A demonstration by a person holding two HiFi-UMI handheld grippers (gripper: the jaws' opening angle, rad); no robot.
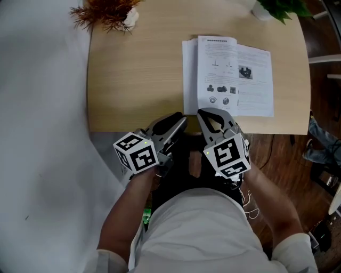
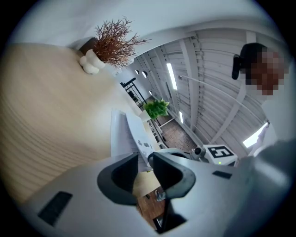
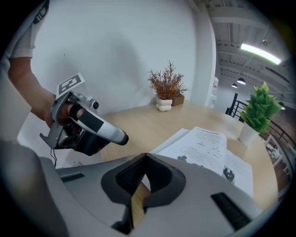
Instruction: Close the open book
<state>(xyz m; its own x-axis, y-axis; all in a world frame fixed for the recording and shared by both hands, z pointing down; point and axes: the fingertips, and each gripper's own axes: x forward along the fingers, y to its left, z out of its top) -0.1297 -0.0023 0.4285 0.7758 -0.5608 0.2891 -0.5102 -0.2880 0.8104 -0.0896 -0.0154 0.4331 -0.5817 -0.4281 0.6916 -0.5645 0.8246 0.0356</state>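
The open book [image 1: 229, 74] lies flat on the right half of the wooden table [image 1: 138, 80], showing printed pages with small diagrams; the left gripper view shows the book [image 2: 132, 134] edge-on and the right gripper view shows the book [image 3: 208, 148] just beyond the jaws. My right gripper [image 1: 201, 113] is shut with nothing in it, and its tips sit at the book's near left corner. My left gripper [image 1: 178, 121] hovers at the table's near edge, left of the book. Its jaws [image 2: 145, 159] stand a little apart with nothing between them.
A dried reddish-brown plant in a white vase [image 1: 109, 13] stands at the table's far left. A green plant in a white pot [image 1: 272, 8] stands at the far right. My lap presses against the near table edge; wooden floor with cables lies to the right.
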